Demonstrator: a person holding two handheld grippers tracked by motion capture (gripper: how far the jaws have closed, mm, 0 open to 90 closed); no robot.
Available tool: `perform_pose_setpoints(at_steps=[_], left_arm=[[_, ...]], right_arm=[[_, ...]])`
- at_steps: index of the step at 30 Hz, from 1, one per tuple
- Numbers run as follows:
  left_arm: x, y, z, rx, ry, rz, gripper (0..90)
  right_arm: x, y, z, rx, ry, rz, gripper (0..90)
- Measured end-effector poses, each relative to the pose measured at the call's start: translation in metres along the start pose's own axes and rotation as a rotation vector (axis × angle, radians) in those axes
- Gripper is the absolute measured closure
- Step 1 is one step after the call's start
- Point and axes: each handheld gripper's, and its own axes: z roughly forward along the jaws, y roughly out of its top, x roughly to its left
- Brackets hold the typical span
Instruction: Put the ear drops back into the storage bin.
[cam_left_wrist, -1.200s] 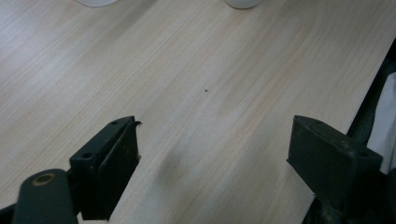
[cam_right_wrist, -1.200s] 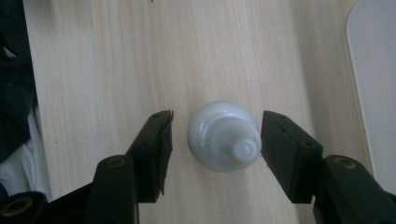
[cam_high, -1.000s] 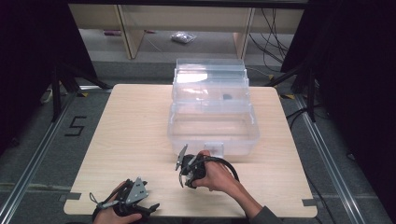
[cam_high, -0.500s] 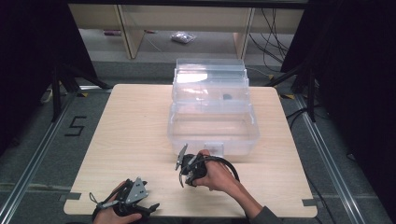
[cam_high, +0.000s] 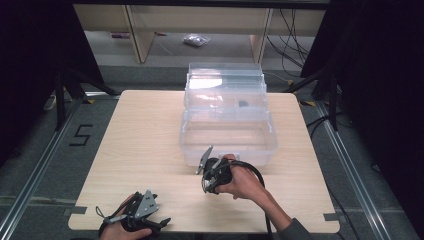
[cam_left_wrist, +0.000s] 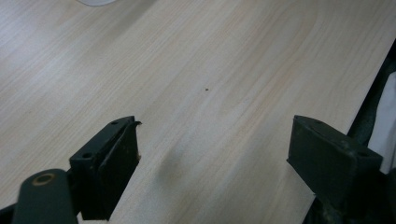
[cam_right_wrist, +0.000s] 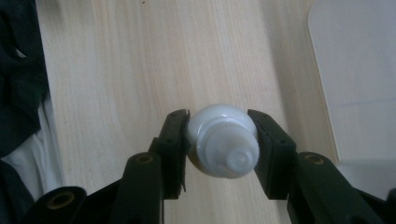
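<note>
White plastic forms the small bottle (cam_right_wrist: 222, 141) that the right claw (cam_right_wrist: 219, 140) pinches from both sides, cap end toward the camera, above the pale wood worktop (cam_high: 145, 135) just in front of the clear plastic bin (cam_high: 227, 132). The left claw (cam_left_wrist: 212, 154) rests near the worktop's front edge with its jaws spread and nothing between them. Judged from this state, the pick-up is complete; what likely remains is carrying the bottle to the bin and releasing it there. The bin's lower tray appears empty; one small dark item (cam_high: 243, 104) sits in an upper compartment. No label is readable on the bottle. A "5" (cam_high: 82, 135) is marked on the floor left of the worktop.
</note>
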Motion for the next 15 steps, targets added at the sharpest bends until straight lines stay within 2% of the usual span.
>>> perform_pose_setpoints(at_steps=[3,4,6,7,9,11,12,15], left_arm=[[0.000,0.000,0.000,0.001,0.000,0.001,15.7],[0.000,0.000,0.000,0.001,-0.001,0.000,15.7],[0.000,0.000,0.000,0.000,0.000,-0.001,15.7],[0.000,0.000,0.000,0.000,-0.001,-0.001,15.7],[0.000,0.000,0.000,0.000,0.000,-0.001,15.7],[0.000,0.000,0.000,-0.001,0.000,-0.003,15.7],[0.000,0.000,0.000,0.000,-0.001,-0.003,15.7],[0.000,0.000,0.000,-0.001,-0.006,0.000,15.7]], right_arm=[[-0.004,-0.006,-0.006,0.002,0.000,0.008,60.1],[-0.007,-0.008,-0.008,0.004,-0.007,-0.009,60.2],[-0.008,-0.010,-0.010,-0.001,-0.008,-0.004,60.2],[-0.011,-0.012,-0.011,-0.010,-0.006,-0.021,60.2],[-0.012,-0.016,-0.016,-0.005,-0.010,-0.012,60.2],[-0.014,-0.022,-0.024,-0.009,0.010,0.027,60.2],[-0.016,-0.023,-0.026,-0.017,-0.001,0.010,60.2],[-0.019,-0.029,-0.034,-0.015,-0.001,0.031,60.1]])
